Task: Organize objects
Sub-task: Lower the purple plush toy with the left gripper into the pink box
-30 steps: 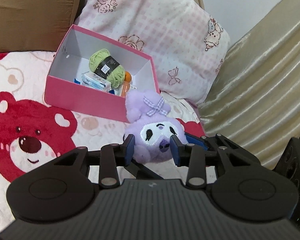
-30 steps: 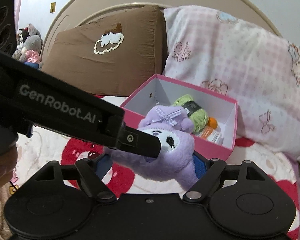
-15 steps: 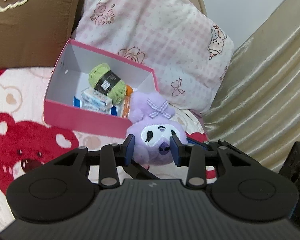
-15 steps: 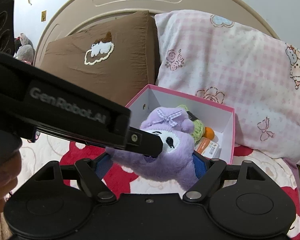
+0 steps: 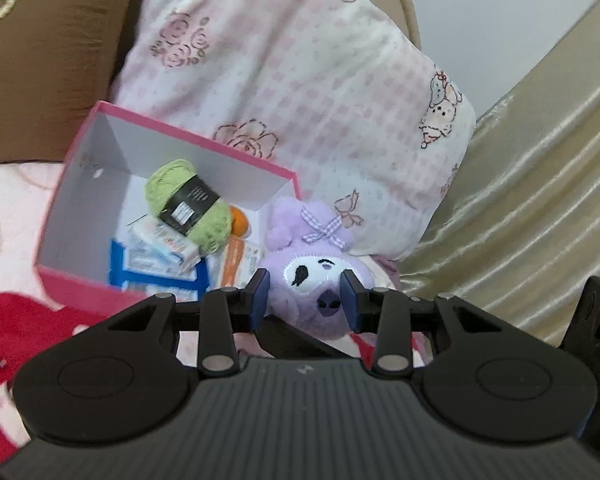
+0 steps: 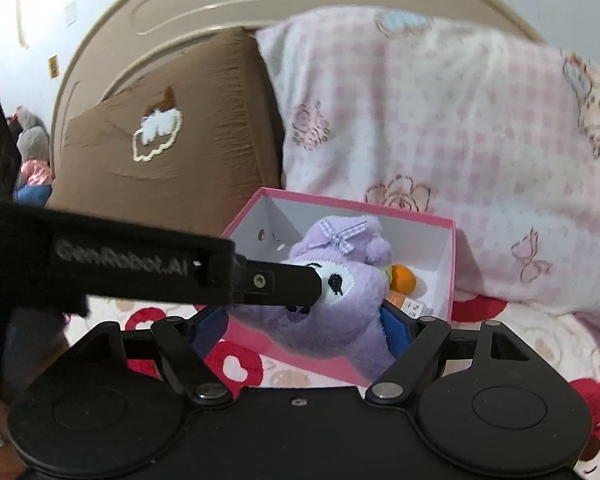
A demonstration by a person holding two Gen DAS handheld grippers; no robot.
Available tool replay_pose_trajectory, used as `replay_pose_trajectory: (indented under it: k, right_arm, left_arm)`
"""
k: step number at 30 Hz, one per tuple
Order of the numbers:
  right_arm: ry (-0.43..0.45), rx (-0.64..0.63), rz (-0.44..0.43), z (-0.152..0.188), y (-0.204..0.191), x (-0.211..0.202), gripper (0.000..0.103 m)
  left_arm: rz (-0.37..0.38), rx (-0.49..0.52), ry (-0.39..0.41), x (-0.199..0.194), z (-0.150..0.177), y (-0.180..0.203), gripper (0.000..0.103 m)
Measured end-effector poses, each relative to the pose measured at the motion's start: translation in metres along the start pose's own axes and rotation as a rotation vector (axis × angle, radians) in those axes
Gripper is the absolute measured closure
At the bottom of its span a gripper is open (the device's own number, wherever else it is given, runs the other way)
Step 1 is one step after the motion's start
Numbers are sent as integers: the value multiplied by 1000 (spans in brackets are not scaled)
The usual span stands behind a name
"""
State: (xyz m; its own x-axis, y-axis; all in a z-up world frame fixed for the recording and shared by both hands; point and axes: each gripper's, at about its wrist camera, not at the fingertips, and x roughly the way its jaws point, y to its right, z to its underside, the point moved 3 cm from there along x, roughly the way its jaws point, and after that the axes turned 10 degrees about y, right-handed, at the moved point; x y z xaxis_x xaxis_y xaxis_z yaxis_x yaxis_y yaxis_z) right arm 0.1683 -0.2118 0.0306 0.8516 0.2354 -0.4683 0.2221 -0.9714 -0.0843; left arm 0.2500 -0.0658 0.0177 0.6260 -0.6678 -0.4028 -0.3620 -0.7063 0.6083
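Left wrist view: I am looking into the open pink box [image 5: 172, 184], white inside, sitting on the bear-print blanket [image 5: 8, 320] against the pink checked pillow [image 5: 300, 92]. It is holding a green yarn ball [image 5: 188, 200] with a black paper band, a small orange ball [image 5: 239, 222] beside it, a white-and-blue packet [image 5: 160, 252] toward the near wall, and an orange-and-white carton [image 5: 240, 256]; the print on all of them is too blurred for me to read.

I am gripping the purple plush toy [image 5: 320, 276] with my left gripper [image 5: 305, 298], its narrow blue pads pressing the toy's face from both sides, just beside the box's right corner. My right gripper [image 6: 304, 322] is clasping the same toy's body much wider, its jaws having just closed in slightly on it. In the right wrist view the left gripper's finger [image 6: 280, 284] is crossing the picture, marked "GenRobot.AI", and the toy is hanging in front of the box opening.

Compared with a second ago, the box and pillow are looming larger in both views, and the toy, earlier overlapping the box's near wall, is now overlapping its interior.
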Motion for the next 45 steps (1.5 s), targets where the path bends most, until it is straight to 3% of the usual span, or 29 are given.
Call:
replay_pose_trajectory:
  k: [8,13,20,22,25,27,35,39,42,45]
  right_arm:
    - [-92,85,37,-14,49,47,19]
    - [-192,17,34,-1,61,82,18]
    - [-191,12,-17,12,64,99,19]
    - [-190,2,-17,14,67,104,23]
    - [-211,-8,-2,17,74,112,41]
    - [-213,1,4,17,78,117,43]
    - [-132,-9,145,22,74,113,46]
    - [-154,-17,208,24,73,123,47]
    - [-156,-11,262,23,83,133,49]
    - [-174,35,260,26,94,140,49]
  left_arm:
    - [17,-123,-116,79,-11,-35,68]
    - [7,-190,-172,109,-5,-61,68]
    - [-27,-168,-203,127,-3,-73,68]
    - [-44,-159,-204,131,-3,-77,68]
    - [-56,-169,-213,137,-3,-84,68]
    - [-49,-151,-219,143,-5,-84,68]
    - [-35,-94,-247,163,-10,-70,68]
    - [-75,-48,-255,168,-8,-67,68]
    - [-61,-69,-282,168,-2,-68,68]
    - [-73,-59,-283,170,3,-70,68]
